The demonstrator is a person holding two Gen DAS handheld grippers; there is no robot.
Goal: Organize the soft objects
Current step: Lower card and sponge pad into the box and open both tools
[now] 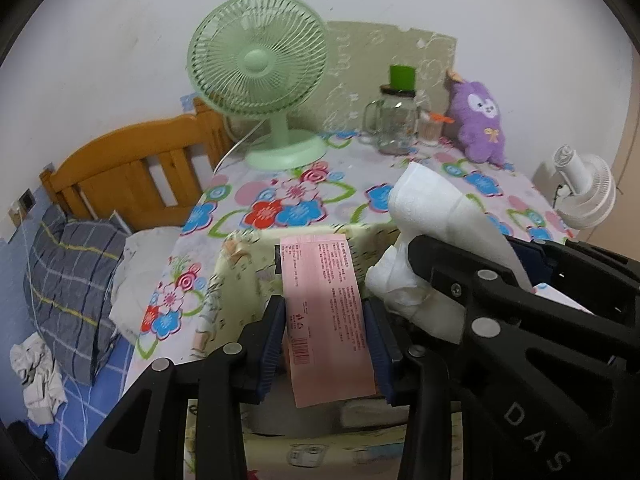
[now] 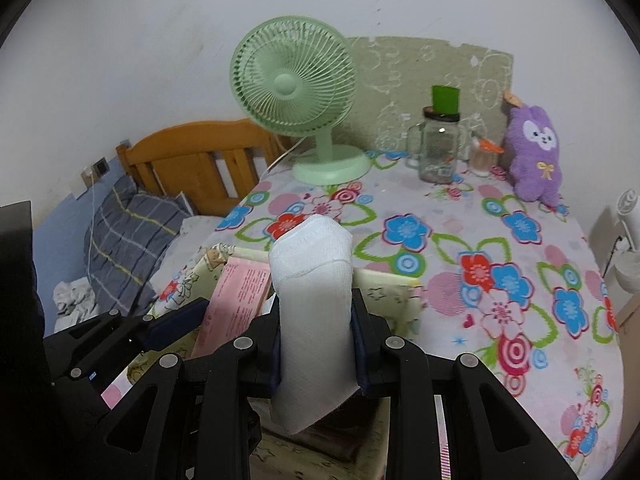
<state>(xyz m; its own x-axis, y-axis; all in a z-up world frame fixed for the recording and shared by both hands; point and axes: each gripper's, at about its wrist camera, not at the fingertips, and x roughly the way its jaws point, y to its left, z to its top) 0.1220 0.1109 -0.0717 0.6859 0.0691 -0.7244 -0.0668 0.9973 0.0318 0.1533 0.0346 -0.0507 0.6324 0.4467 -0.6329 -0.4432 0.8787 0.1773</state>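
Observation:
My left gripper point(image 1: 325, 344) is shut on a pink pack with printed text and a barcode point(image 1: 326, 316), held over a pale yellow patterned fabric box point(image 1: 240, 272). My right gripper point(image 2: 316, 344) is shut on a white folded sock point(image 2: 314, 304), which stands upright between the fingers. The sock point(image 1: 436, 208) and the right gripper's black body also show at the right of the left wrist view. The pink pack point(image 2: 236, 300) and the box point(image 2: 384, 292) show in the right wrist view. A purple plush toy point(image 2: 534, 156) sits at the table's back right, against the wall.
A floral tablecloth point(image 2: 480, 280) covers the table. A green desk fan point(image 2: 296, 92), a glass jar with a green cap point(image 2: 438, 148) and a small cup stand at the back. A bed with a wooden headboard point(image 1: 120, 172) and grey pillow is on the left. A white fan point(image 1: 588, 196) is at the right.

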